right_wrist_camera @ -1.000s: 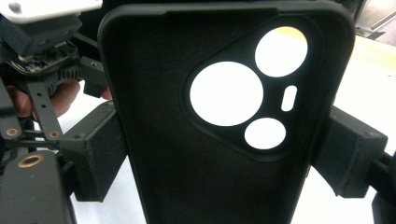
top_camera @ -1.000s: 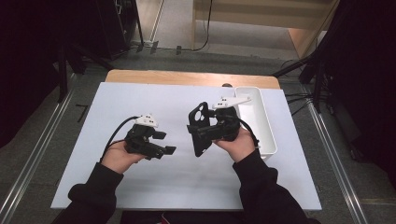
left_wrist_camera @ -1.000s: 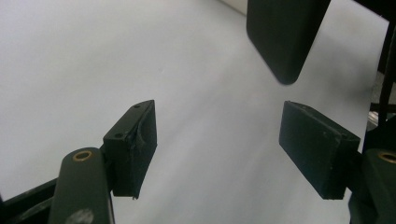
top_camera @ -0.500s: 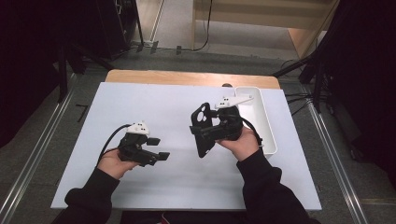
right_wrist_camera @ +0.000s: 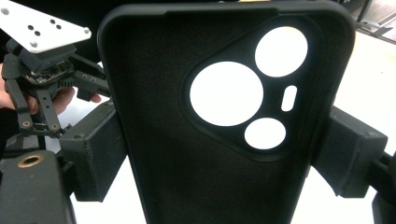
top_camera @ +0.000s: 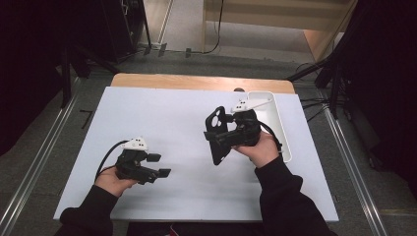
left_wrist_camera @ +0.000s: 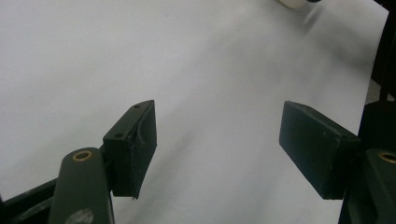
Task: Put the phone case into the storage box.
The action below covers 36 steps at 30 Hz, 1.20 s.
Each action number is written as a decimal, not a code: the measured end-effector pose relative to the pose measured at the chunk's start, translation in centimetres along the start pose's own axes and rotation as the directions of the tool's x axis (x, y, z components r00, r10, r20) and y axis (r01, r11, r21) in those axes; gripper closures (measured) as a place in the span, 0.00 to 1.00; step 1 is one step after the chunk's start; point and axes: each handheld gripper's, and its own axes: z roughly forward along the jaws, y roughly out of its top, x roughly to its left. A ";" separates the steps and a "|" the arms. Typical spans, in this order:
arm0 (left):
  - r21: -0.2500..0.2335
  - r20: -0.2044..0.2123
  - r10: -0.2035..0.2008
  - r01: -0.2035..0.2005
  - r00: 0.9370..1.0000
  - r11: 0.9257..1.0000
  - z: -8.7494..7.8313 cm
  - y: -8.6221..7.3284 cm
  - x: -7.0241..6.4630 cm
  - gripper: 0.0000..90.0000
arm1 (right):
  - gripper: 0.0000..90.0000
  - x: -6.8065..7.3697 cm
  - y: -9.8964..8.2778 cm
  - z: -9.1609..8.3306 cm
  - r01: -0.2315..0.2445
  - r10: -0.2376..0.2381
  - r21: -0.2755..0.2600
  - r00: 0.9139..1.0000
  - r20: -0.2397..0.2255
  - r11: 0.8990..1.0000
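Holding the black phone case (top_camera: 217,136) by its two long sides, the right gripper (top_camera: 223,138) kept it clamped and lifted above the white table (top_camera: 162,113), just beside the white tray (top_camera: 280,125). In the right gripper view the case (right_wrist_camera: 224,116) stood upright between the pads, with its camera holes showing white. That hand had hardly moved. The left gripper (top_camera: 162,165) was the one that changed: over the last second it had slid toward the person and sunk lower, away from the case. Its jaws stood wide apart with nothing between them. So the case probably rested with the right hand alone, and the left hand looked free to wait or help later.
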 end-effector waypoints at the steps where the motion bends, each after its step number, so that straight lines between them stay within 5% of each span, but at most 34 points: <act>1: -0.001 -0.004 -0.003 0.003 1.000 1.000 -0.1 -0.2 0.0 0.30 | 0.13 -0.1 0.0 -0.1 0.000 0.000 -0.001 1.000 -0.002 1.000; 20: 0.015 -0.050 -0.025 0.026 0.998 1.000 -1.0 -2.2 0.6 0.27 | 0.13 -0.6 0.5 -1.0 0.003 -0.003 0.007 1.000 0.009 1.000; 36: 0.003 -0.061 -0.043 0.043 0.997 0.999 -1.6 -2.7 0.6 0.27 | 0.13 -2.0 1.7 -3.3 -0.026 0.029 -0.043 0.997 0.073 0.999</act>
